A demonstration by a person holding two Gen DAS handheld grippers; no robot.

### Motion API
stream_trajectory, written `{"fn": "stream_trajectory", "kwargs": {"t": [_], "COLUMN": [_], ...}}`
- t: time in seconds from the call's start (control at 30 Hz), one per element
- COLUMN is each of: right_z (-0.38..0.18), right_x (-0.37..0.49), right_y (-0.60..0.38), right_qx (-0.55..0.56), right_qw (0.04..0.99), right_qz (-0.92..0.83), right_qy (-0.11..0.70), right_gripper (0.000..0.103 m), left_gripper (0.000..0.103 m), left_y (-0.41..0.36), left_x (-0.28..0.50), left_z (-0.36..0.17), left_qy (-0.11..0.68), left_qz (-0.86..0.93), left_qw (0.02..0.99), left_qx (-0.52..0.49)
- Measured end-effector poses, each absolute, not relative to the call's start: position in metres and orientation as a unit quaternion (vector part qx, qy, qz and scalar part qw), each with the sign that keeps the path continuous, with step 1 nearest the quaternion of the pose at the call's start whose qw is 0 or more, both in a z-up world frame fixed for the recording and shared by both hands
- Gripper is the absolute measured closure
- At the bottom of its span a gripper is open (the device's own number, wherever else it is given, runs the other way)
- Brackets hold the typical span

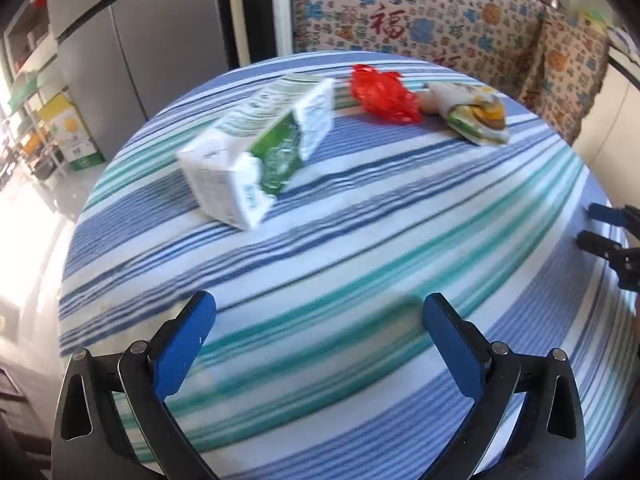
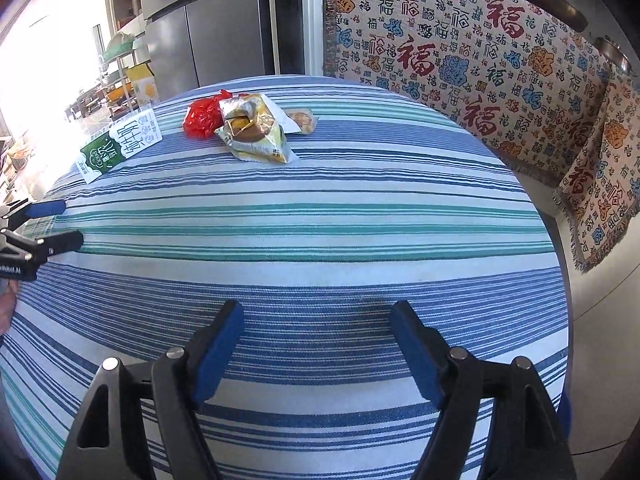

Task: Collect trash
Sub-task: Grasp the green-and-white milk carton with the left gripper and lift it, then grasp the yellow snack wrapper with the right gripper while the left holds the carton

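Both claws hang over the striped counter (image 2: 320, 220), and neither holds a thing. The left claw (image 1: 320, 316) stands spread wide with bare cloth between its blue pads. The right claw (image 2: 318, 320) is parted too, nothing in its gap.

The trash sits well away, toward the far edge. From the left wrist camera, the milk carton (image 1: 256, 152) lies on its side at eleven o'clock, the red plastic bag (image 1: 382, 94) at twelve, and the snack wrapper (image 1: 474, 114) at one. From the right wrist camera the carton sits out at ten, close to the counter's edge, while bag and wrapper touch each other at eleven, with a smaller packet (image 2: 302, 120) just behind them.

Where could this go wrong? The carton looks light and hollow; I'd judge a nudge from one pad could skid it off that near edge before the claw closes. The bag is crumpled and slippery-looking, so a shallow pinch might catch only a fold and drop it. And with bag and wrapper touching, grabbing one may drag the other along.
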State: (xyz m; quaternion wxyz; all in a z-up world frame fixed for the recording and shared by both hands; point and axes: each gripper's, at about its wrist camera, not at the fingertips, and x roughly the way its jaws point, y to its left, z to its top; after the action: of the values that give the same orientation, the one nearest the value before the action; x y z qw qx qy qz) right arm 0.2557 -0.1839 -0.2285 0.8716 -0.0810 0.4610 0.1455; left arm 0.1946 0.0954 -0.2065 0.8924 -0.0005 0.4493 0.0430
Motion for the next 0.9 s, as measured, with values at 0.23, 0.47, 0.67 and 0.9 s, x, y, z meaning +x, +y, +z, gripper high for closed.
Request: {"fn": "stream_trajectory", "kwargs": {"t": [0.23, 0.47, 0.67, 0.9], "right_z": [-0.229, -0.232, -0.228, -0.224], "right_x": [0.256, 0.266, 0.324, 0.362], "right_y": [-0.184, -0.177, -0.131, -0.088], "right_qx": [-0.081, -0.089, -0.079, -0.105], "right_qw": [0.872, 0.869, 0.856, 0.857], "right_qz": [0.146, 0.161, 0.2, 0.202], "right_qy": [0.461, 0.46, 0.469, 0.462], "right_gripper": [0.023, 0.018, 0.019, 0.031], "left_gripper": [0.001, 0.058, 0.06, 0.06], "left_y": [0.135, 0.104, 0.073, 0.061], "left_x": [0.247, 0.255, 0.236, 0.227], "left_z": [-0.201, -0.195, -0.202, -0.198], "left_qy": [0.433, 0.423, 0.441, 0.462], "left_qz": [0.052, -0.009, -0.019, -0.033], "left_qw": [0.899, 0.906, 0.897, 0.885], "left_qx": [-0.039, -0.017, -0.01, -0.037]}}
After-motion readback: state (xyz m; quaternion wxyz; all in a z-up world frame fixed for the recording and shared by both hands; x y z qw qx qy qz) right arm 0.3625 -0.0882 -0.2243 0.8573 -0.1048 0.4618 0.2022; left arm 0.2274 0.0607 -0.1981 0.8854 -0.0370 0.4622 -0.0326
